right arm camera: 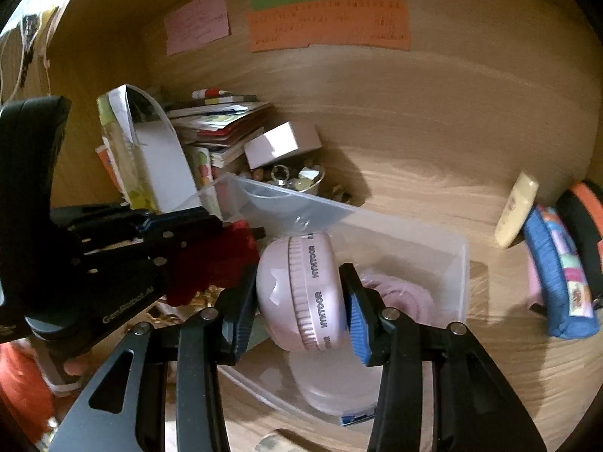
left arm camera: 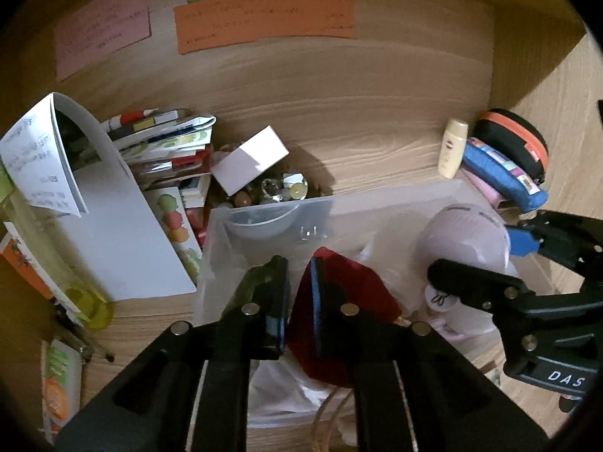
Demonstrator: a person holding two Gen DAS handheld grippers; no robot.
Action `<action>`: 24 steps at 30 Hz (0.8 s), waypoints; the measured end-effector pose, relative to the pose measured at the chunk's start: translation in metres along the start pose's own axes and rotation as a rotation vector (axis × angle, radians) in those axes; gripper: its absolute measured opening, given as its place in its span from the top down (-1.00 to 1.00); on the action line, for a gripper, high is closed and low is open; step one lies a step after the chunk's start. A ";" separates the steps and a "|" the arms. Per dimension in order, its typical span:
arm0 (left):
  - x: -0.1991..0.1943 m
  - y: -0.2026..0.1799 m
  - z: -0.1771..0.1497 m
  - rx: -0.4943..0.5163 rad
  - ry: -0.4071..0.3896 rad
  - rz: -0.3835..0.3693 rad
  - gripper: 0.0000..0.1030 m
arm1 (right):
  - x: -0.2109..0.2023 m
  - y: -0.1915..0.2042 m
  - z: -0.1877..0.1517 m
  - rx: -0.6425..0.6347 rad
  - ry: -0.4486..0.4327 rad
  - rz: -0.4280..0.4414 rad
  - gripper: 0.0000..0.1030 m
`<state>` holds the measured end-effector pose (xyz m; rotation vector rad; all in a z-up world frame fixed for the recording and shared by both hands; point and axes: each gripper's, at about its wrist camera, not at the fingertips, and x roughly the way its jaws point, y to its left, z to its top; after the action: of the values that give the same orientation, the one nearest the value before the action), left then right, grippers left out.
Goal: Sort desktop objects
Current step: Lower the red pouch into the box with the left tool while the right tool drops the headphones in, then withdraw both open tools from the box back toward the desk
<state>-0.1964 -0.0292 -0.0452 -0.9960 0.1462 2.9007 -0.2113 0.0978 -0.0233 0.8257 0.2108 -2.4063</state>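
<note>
Your right gripper (right arm camera: 301,301) clamps the pink headphones (right arm camera: 301,293) over the bin (right arm camera: 461,263); left gripper (left arm camera: 299,301), jaws narrow, pinches red cloth (left arm camera: 350,301) inside.

"HYNTOOR" on pink headphones (right arm camera: 301,293), "DAS" on right claw (left arm camera: 527,248)

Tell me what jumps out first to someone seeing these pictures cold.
The pink headphones, clamped at one earcup by the right gripper, hang over the clear plastic bin at the centre. Just to their left, the left gripper pinches a red cloth above the same bin. Behind, orange, green and pink paper notes stand out on the wooden back panel.
</note>
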 end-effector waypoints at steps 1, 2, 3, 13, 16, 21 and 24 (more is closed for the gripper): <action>0.000 0.000 0.000 0.001 0.000 0.003 0.72 | 0.000 0.001 0.000 -0.009 -0.004 -0.015 0.24; -0.001 0.000 0.000 0.000 0.000 0.002 0.59 | 0.000 0.001 0.000 -0.017 -0.008 -0.030 0.24; -0.002 0.000 0.000 -0.002 -0.001 0.002 0.38 | 0.000 0.001 0.000 -0.024 -0.009 -0.044 0.22; -0.012 0.002 0.002 -0.008 -0.056 0.031 -0.39 | -0.004 -0.006 0.001 -0.033 -0.050 -0.172 -0.41; -0.013 0.005 0.003 -0.017 -0.061 0.047 -0.51 | -0.008 -0.007 0.001 -0.031 -0.071 -0.195 -0.64; -0.017 0.012 0.004 -0.052 -0.089 0.091 -0.90 | -0.013 -0.009 0.002 -0.028 -0.090 -0.209 -0.91; -0.017 0.016 0.005 -0.066 -0.094 0.126 -0.93 | -0.017 -0.009 0.003 -0.021 -0.112 -0.219 -0.96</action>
<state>-0.1874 -0.0452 -0.0299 -0.8885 0.1119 3.0792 -0.2069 0.1126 -0.0113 0.6859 0.2959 -2.6414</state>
